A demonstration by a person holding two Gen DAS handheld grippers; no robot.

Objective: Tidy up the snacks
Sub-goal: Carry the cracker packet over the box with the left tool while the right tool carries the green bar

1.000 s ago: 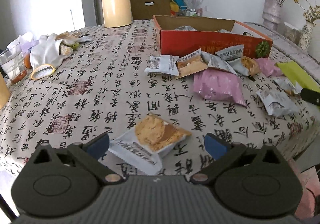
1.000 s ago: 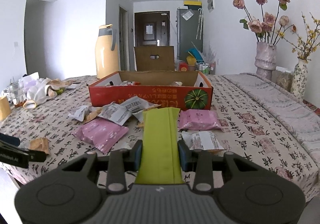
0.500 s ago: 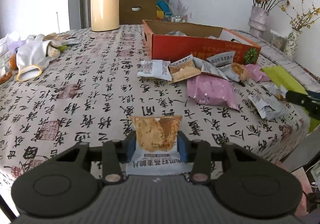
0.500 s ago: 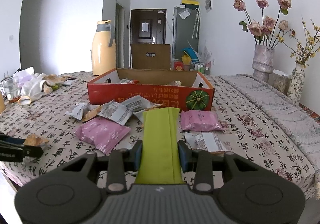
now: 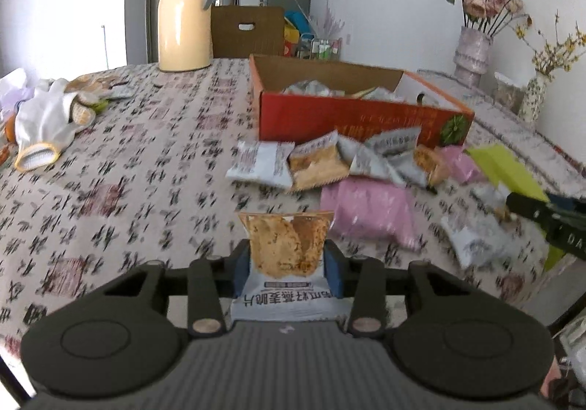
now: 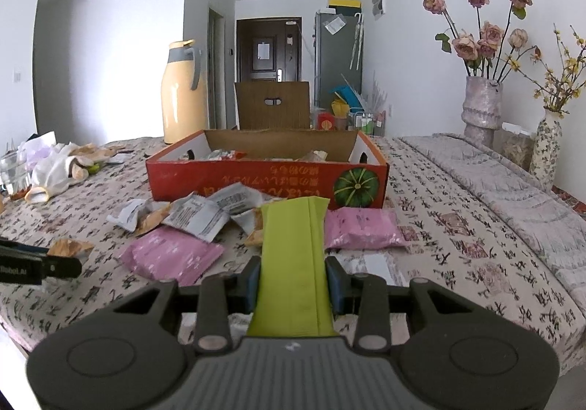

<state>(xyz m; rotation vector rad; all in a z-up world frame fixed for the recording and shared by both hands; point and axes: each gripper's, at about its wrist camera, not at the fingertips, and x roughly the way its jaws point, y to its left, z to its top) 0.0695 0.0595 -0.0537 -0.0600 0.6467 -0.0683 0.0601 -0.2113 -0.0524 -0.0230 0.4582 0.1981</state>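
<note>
Step in hand, as I read it: carry both held packets to the red cardboard box [image 6: 267, 177] and drop them in. To do it well, lift each packet clear of the loose wrappers lying in front of the box, bring it over the open top past the near wall, and only then let go, so nothing snags or spills back onto the patterned tablecloth [image 5: 139, 183]. Left gripper [image 5: 287, 265]: jaws have just been closing and now pinch the sides of an oat-crisp packet [image 5: 287, 252], clear end pointing forward, printed end toward the camera; it looks lifted off the cloth. Box lies ahead and to the right in this view. Right gripper [image 6: 293, 285]: jaws drawn in and clamped on a long green packet [image 6: 293, 245] that points straight at the box's near wall, above two pink packets [image 6: 172, 256].
</note>
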